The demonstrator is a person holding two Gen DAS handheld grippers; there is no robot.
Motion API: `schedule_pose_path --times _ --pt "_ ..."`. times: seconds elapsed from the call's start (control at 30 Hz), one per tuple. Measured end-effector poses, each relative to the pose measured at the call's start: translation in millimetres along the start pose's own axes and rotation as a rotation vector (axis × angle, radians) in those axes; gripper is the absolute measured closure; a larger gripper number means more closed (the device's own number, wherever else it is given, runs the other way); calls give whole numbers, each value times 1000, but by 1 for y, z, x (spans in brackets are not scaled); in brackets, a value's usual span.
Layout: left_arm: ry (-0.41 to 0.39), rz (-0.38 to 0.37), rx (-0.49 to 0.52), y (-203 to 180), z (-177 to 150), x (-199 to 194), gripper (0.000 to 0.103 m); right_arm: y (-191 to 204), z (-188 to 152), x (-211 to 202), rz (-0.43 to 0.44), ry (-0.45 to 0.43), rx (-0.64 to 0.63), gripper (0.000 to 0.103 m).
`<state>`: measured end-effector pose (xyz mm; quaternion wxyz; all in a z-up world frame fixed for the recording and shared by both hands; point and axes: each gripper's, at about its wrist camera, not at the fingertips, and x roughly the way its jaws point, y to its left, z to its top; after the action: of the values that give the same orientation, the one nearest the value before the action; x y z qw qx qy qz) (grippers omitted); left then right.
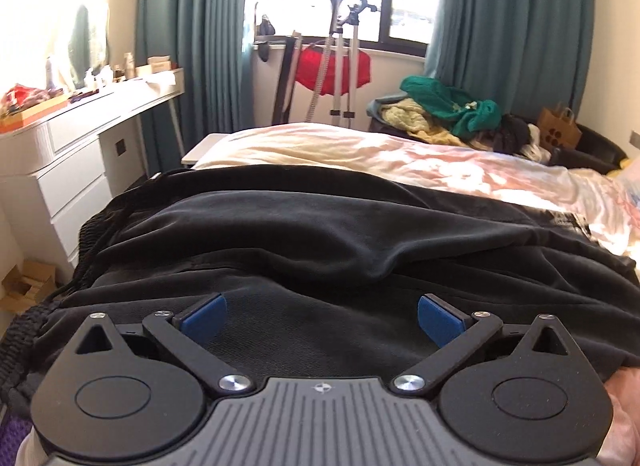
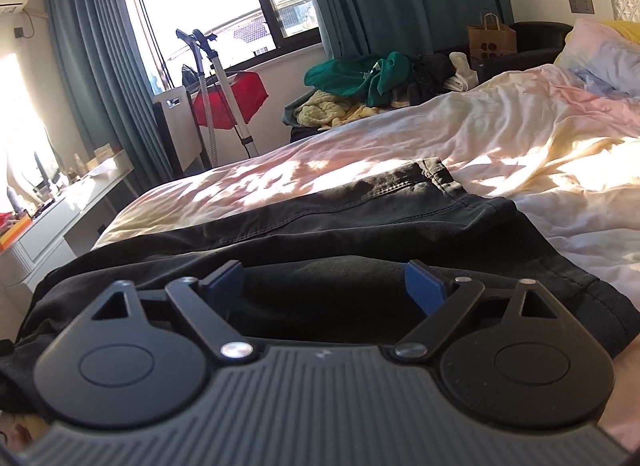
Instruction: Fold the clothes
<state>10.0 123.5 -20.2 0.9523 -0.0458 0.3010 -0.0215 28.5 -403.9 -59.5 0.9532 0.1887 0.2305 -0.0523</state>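
A black garment (image 1: 320,234) with an elastic waistband at its left lies spread on the bed (image 1: 400,153), creased across the middle. My left gripper (image 1: 322,322) is open, low over its near edge, blue pads wide apart with nothing between them. In the right wrist view the same black garment (image 2: 360,205) shows a stitched hem end at the far right. My right gripper (image 2: 324,290) is open too, just above the dark cloth near its edge.
A pale tie-dye sheet (image 2: 480,137) covers the bed. A heap of green and yellow clothes (image 1: 440,109) sits beyond it. A white dresser (image 1: 80,153) stands at the left. A garment steamer stand (image 1: 344,65) and red cloth are by the window. A pillow (image 2: 600,53) lies at the far right.
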Motion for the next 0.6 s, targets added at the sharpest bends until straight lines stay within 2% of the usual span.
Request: schedule_pose_path --times 0.1,0.23,0.33,0.43,0.6 --pt "-7 27 -217 49 2 -13 0 -10 -1 0 -51 1 63 14" --pt "-55 41 -536 113 -3 -33 0 -46 -2 -11 -163 -50 272 14" --pt "-113 61 -684 135 -10 -46 0 -76 -4 -27 -265 -113 425 14" --pt "-105 75 -671 134 -7 -47 0 -108 -15 -42 -356 -147 604 14" --pt "-45 100 -591 119 -4 -33 0 -152 -49 -43 -411 -94 940 14"
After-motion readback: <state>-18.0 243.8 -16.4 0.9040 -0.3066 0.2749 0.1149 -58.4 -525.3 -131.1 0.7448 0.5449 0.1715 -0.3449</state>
